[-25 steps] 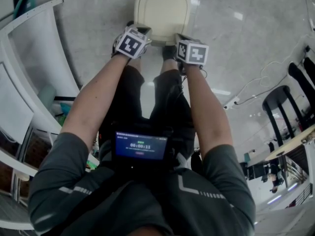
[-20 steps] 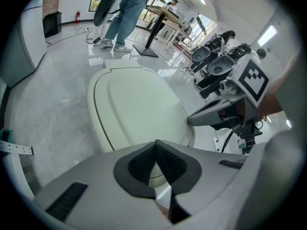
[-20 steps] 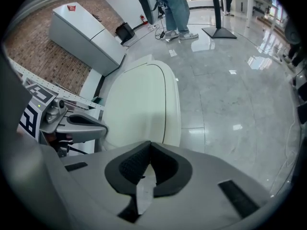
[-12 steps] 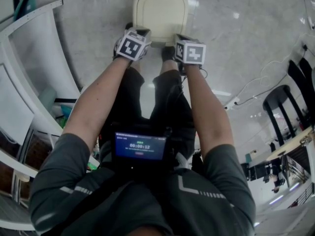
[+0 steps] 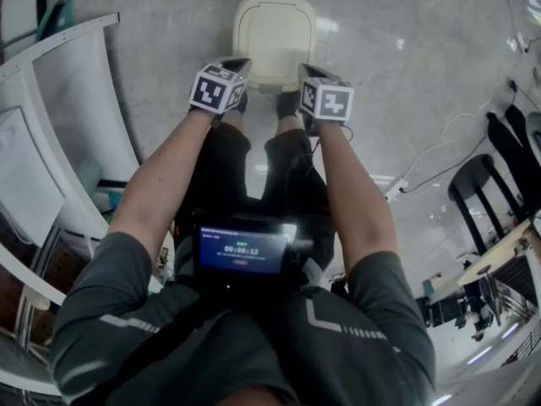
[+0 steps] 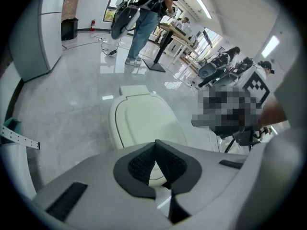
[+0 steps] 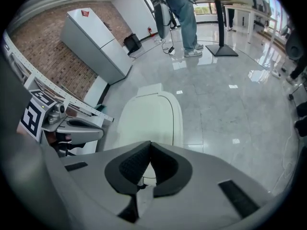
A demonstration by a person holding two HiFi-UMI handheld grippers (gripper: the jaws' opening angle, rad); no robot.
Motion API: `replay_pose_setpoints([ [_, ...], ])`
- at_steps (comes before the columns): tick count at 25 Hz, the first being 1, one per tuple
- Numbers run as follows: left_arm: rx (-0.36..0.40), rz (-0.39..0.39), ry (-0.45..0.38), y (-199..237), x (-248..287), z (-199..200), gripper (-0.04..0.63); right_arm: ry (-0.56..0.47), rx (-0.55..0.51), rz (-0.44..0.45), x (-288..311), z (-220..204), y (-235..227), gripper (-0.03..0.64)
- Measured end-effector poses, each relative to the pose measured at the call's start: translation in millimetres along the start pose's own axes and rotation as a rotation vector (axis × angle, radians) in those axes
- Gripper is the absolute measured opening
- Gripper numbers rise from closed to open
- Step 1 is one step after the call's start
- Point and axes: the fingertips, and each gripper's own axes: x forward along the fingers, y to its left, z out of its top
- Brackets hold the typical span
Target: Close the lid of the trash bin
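Both grippers sit slightly nearer the person than a second ago. Two bare forearms reach forward and down, side by side. The left gripper [image 6: 155, 148] and right gripper [image 7: 149, 148] each have their jaws pressed together, holding nothing. Just beyond them stands the cream trash bin [image 5: 275, 32] with its lid [image 6: 144, 123] lying flat and closed, on a glossy grey floor [image 5: 397, 74].

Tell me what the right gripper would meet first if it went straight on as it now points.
Probably the cream bin lid, which lies closed just ahead of the right gripper. The gap between them is hard to judge.
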Motion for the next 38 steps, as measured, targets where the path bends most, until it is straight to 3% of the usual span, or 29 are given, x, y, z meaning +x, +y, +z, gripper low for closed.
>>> replay_pose_setpoints([
  [4, -0.004, 0.007, -0.092, -2, -29, 40, 0.003, -0.077, 0.004, 0.019, -26, 30, 7, 0.011],
  [11, 0.074, 0.014, -0.291, -8, -81, 117, 0.003, -0.273, -0.036, 0.068, -76, 105, 21, 0.011],
  [16, 0.105, -0.006, -0.365, 10, -93, 158, 0.003, -0.351, -0.083, 0.064, -82, 160, 19, 0.011],
  [22, 0.142, 0.003, -0.492, -7, -151, 194, 0.003, -0.516, -0.135, 0.087, -156, 204, 33, 0.011],
  [27, 0.178, -0.025, -0.615, -41, -223, 218, 0.002, -0.682, -0.210, 0.084, -239, 232, 58, 0.011],
  [32, 0.172, -0.021, -0.733, -54, -273, 245, 0.002, -0.762, -0.259, 0.151, -293, 255, 89, 0.011],
  [38, 0.244, 0.005, -0.829, -77, -329, 273, 0.002, -0.840, -0.325, 0.209, -351, 266, 116, 0.009],
])
